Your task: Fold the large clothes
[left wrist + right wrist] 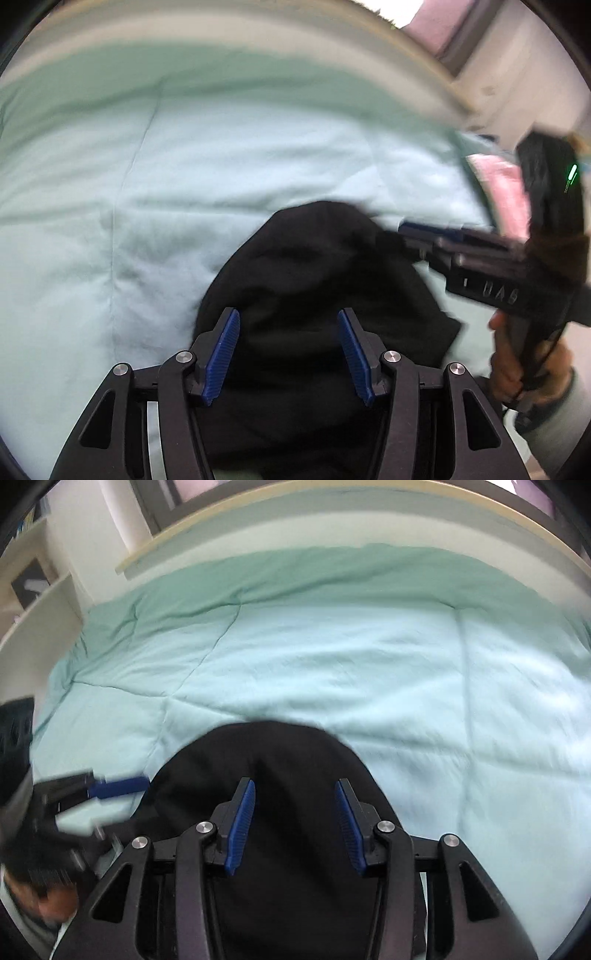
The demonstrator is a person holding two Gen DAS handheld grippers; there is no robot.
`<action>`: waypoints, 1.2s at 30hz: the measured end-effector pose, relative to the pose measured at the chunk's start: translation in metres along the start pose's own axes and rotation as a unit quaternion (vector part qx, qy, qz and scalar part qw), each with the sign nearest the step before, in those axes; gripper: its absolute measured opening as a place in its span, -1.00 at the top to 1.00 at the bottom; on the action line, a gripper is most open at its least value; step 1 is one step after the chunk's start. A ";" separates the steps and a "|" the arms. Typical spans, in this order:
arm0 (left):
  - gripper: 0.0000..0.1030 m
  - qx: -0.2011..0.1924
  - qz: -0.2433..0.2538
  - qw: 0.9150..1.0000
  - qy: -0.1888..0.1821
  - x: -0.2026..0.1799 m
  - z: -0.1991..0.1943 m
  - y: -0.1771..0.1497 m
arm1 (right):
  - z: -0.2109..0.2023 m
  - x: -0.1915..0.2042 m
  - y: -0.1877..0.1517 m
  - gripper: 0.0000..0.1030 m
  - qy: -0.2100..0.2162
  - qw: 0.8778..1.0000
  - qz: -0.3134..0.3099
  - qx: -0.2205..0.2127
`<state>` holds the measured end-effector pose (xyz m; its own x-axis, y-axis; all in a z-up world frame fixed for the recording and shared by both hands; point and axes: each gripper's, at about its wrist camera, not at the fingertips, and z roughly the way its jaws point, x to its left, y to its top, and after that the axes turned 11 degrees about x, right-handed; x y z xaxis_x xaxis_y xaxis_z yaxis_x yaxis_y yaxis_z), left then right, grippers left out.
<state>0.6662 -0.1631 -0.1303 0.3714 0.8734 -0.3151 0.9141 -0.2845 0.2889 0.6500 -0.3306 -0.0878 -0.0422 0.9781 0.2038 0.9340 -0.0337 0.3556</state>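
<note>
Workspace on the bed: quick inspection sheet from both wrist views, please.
Surface: light green quilt spread over the bed, lightly wrinkled.
Job's things: black garment bunched on the quilt, not yet folded flat.
Clutter: pink item at the bed's right edge, blurred.
Grippers: left hand-held gripper open, garment between and below the fingers; right hand-held gripper open over the same garment. Both views blurred.
Cables: nothing seen.
Surroundings: cream bed frame along the far side, white shelf to the left, window beyond.
</note>
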 end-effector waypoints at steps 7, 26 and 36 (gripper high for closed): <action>-0.10 0.027 -0.012 0.999 0.027 0.010 0.048 0.002 | 0.085 -0.007 -0.006 0.05 -0.039 0.996 0.003 0.074; -0.10 0.063 -0.024 0.998 0.008 0.043 0.032 -0.047 | 0.030 -0.046 -0.136 0.06 -0.018 0.992 0.028 0.118; -0.40 0.006 0.032 0.999 -0.043 0.046 -0.031 0.002 | -0.030 -0.050 -0.087 0.02 0.022 0.996 -0.010 0.085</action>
<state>0.6798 -0.1112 -0.1160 0.4403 0.8169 -0.3726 0.8901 -0.3428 0.3004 0.5599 -0.3830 -0.1019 -0.0724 0.9684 0.2388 0.9795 0.0239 0.2000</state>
